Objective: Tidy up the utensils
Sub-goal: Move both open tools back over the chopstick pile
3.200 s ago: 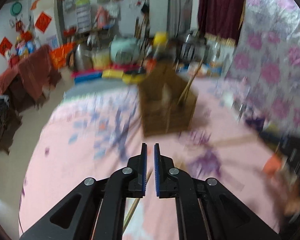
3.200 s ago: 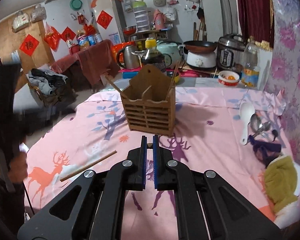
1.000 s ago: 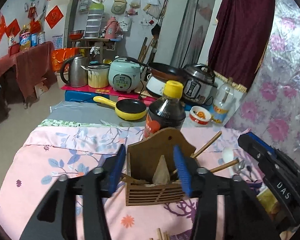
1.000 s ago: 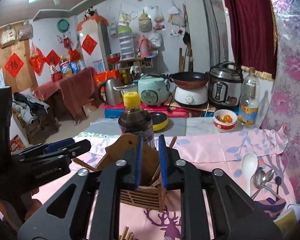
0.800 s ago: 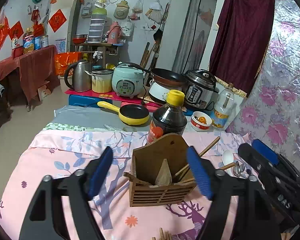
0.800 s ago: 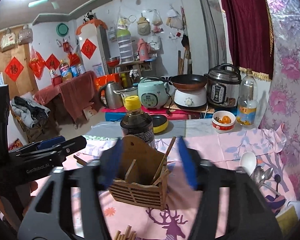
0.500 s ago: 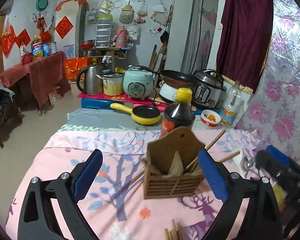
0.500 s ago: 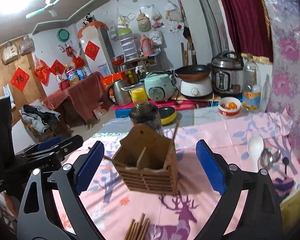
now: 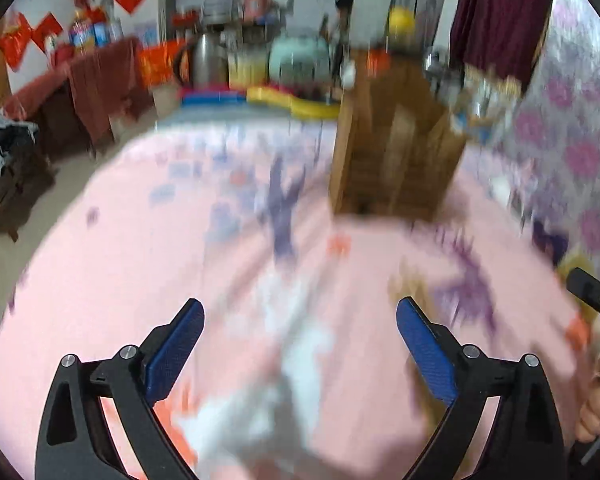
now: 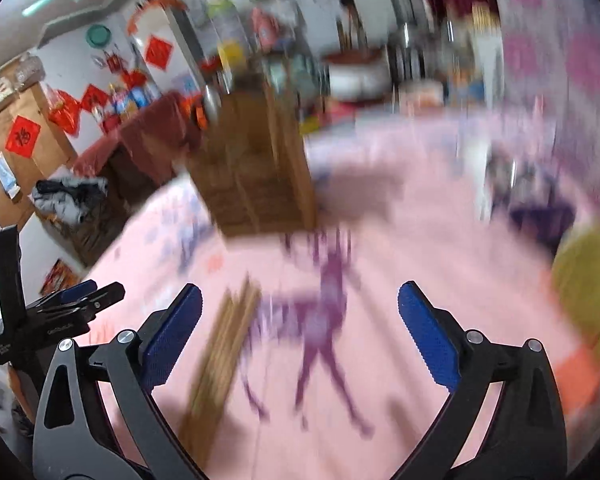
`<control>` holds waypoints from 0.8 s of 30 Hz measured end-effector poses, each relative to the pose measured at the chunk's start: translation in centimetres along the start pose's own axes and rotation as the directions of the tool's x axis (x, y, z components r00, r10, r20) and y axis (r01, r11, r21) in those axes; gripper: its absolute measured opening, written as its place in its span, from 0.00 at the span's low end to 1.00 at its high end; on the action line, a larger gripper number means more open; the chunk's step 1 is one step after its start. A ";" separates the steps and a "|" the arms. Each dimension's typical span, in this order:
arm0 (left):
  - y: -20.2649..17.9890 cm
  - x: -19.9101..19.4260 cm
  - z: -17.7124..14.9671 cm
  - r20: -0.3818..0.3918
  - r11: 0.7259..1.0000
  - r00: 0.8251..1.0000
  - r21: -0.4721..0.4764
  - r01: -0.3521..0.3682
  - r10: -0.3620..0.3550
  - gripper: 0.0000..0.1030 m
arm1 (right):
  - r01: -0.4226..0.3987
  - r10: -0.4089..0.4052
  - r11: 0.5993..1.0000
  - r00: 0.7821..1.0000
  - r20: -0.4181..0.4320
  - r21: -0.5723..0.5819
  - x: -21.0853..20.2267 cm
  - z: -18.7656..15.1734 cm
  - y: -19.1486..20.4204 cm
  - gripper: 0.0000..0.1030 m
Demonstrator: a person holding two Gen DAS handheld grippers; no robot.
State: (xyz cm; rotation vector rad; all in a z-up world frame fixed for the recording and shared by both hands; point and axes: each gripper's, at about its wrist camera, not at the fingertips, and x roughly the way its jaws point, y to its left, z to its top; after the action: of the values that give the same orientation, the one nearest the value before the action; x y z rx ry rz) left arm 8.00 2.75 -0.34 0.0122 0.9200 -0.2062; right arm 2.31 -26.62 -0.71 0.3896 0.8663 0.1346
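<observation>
Right wrist view: the right tongs (image 10: pixel 299 326) are opening wide and grasp nothing; a bundle of chopsticks (image 10: pixel 220 354) lies on the pink desk (image 10: pixel 420 248) between the jaws, near the left one. The left tongs (image 9: pixel 298 340) are released and empty. The wooden holder (image 9: pixel 396 140) stands farther back.

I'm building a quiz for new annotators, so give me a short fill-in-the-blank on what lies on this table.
1. The wooden utensil holder stands on a tablecloth whose main colour is ____.
2. In the right wrist view, the bundle of chopsticks lies nearer the ____ finger of the right gripper.
3. The pads on the left gripper are coloured ____.
4. Between the left gripper's fingers there is ____ held.

Missing words: pink; left; blue; nothing
</observation>
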 end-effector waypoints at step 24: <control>-7.6 -1.8 -10.8 -0.240 0.874 0.948 0.389 0.291 -0.209 0.92 | -0.049 0.057 0.998 0.978 -0.200 0.043 2.8 -4.6 -0.7 0.92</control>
State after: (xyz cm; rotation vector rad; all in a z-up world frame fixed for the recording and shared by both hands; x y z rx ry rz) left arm -2.92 -3.35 -4.89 0.3191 1.0535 -0.6551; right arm 0.58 -25.27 -5.66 0.4402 1.0598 0.2101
